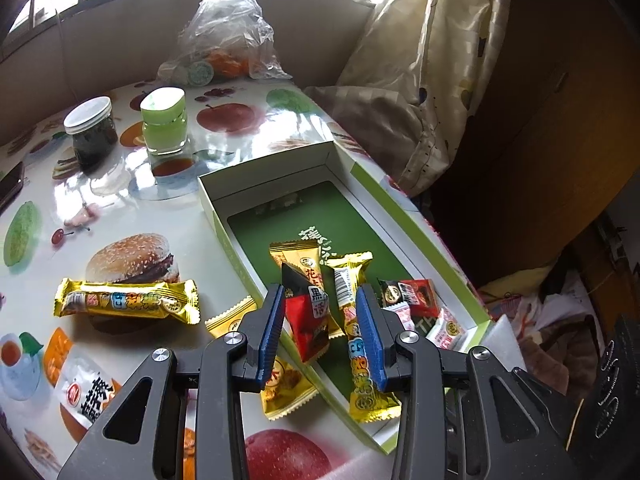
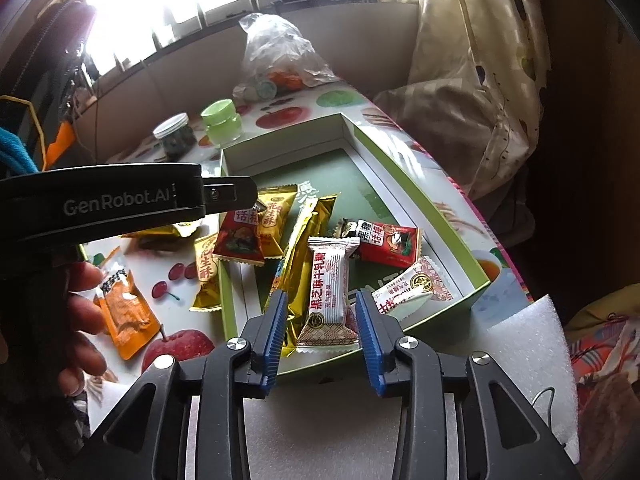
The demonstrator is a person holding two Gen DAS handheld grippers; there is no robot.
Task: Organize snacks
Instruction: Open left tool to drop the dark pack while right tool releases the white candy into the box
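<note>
A shallow green-and-white box [image 1: 272, 168] [image 2: 280, 148] lies open on the fruit-print table, with several wrapped snacks inside. My left gripper [image 1: 320, 290] hangs open over the box's near-left corner. A red-and-black packet [image 1: 310, 316] and a long gold bar [image 1: 356, 332] lie between its blue pads, resting in the box. My right gripper [image 2: 321, 294] is open above a white packet [image 2: 328, 292], with gaps on both sides. Another gold bar [image 1: 128, 300], a gold packet [image 1: 280, 388] and an orange packet [image 2: 124, 312] lie on the table outside the box.
Two jars [image 1: 92, 132] [image 1: 164, 124] and a plastic bag [image 1: 228, 36] stand at the back. A phone [image 1: 10, 184] lies at the left edge. White foam [image 2: 532, 360] sits at the table's near right corner. The left tool's black housing [image 2: 120, 200] and a hand [image 2: 80, 308] fill the left.
</note>
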